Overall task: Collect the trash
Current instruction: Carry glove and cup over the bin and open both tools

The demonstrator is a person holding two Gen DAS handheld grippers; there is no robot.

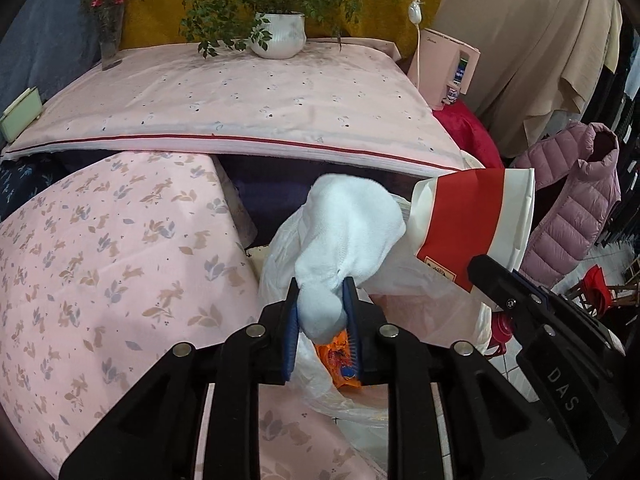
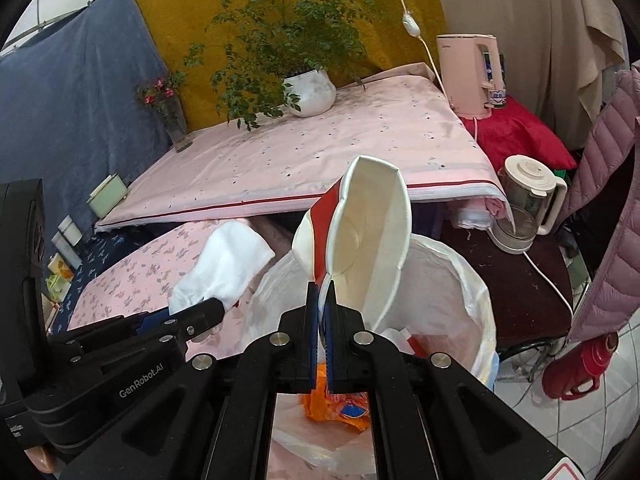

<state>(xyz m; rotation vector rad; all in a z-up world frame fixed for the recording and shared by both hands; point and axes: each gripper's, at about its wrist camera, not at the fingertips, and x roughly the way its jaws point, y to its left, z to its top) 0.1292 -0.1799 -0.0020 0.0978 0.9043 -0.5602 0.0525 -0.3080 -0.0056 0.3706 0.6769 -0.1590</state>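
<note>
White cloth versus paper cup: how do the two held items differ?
The white cloth is soft, limp and plain white; the paper cup is stiff, squashed, red-banded. The left claw grips the cloth's bunched end, the right claw pinches the cup's rim. Both hang over the lined trash bin.

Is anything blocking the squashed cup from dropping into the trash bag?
Nothing visible. The right tongs pinch the paper cup right over the open trash bag. Inside lies only an orange wrapper at the bottom.
</note>
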